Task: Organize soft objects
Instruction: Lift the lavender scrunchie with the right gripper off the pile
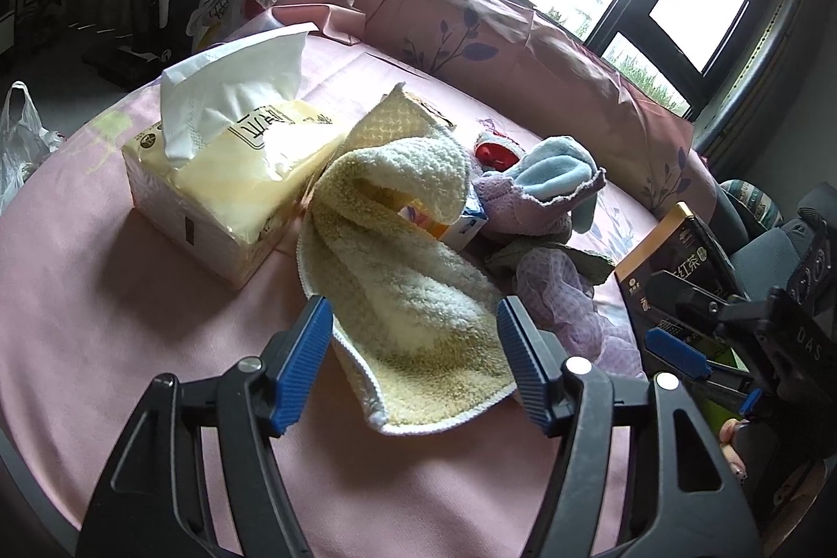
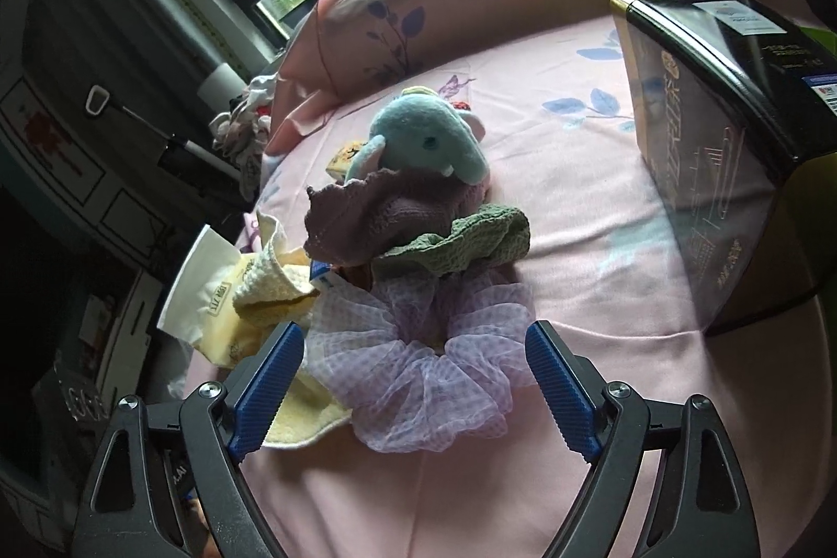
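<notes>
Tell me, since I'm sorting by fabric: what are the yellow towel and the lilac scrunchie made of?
Yellow towel: seemingly fluffy microfibre or terry, with a nubby pile and a white stitched edge. Lilac scrunchie: likely sheer mesh or organza; the pink sheet shows through its checked ruffles.

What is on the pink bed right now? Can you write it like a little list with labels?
surface: pink sheet
left gripper: jaws open around the yellow towel, not pressing it
right gripper: jaws open around the lilac scrunchie
pile: blue elephant toy on top, purple cloth, green cloth
boxes: tissue box beside the towel, dark tea box
</notes>
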Demonstrator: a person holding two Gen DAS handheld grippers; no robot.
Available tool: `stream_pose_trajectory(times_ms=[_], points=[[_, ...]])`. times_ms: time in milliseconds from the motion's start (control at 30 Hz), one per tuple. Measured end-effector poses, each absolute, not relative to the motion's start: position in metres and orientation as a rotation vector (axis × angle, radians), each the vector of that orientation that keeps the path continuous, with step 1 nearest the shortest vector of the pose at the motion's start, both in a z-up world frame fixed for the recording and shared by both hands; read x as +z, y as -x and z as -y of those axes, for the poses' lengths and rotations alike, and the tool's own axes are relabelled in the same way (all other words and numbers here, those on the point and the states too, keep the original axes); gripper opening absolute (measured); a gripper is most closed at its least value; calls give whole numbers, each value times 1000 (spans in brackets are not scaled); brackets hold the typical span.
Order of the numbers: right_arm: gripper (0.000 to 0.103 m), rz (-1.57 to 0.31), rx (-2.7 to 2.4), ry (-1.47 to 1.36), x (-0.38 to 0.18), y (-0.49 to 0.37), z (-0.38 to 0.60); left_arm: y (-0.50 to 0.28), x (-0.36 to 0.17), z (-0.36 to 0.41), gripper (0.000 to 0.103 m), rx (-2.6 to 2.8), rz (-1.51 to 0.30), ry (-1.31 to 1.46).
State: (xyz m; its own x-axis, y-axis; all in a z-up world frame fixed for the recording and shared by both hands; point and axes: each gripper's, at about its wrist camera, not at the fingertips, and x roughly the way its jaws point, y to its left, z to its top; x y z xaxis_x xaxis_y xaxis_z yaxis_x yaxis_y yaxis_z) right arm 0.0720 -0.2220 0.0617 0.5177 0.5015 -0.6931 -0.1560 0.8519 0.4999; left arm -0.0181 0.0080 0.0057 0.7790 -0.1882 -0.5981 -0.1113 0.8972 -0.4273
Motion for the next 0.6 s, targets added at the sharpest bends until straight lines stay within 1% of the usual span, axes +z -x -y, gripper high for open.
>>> stream_pose_trajectory(times_ms=[33,67,167,300,333,367,400,433,467,533,567,600], points=[[87,-970,413,-419,58,-77,219,18,7,-7,56,-64,-679,466],[87,-998,411,-430,54,-83,217,18,8,-5,55,-81,-675,464],[87,-1096,374,-448,37,-101,212,19,11,0,52,-119,-662,451],[86,-1140,332,-465,17,-109,217,15,9,10,51,-181,-683,451],[78,-1137,308,-445,13,-108,218,13,9,15,50,-194,-692,442],[65,-1134,291,-421,11,-106,218,12,8,19,50,-205,-701,429],[60,-1126,274,-398,10,-104,218,10,7,25,49,-215,-712,416],[52,-1119,265,-389,12,-103,219,7,6,31,48,-234,-728,410],[41,-1122,275,-401,14,-103,220,3,4,37,43,-254,-751,414],[26,-1138,338,-467,13,-104,223,-3,0,48,39,-306,-797,430],[23,-1148,355,-487,12,-104,224,-4,-1,53,37,-334,-805,438],[22,-1151,365,-492,12,-102,224,-3,0,58,36,-355,-807,435]])
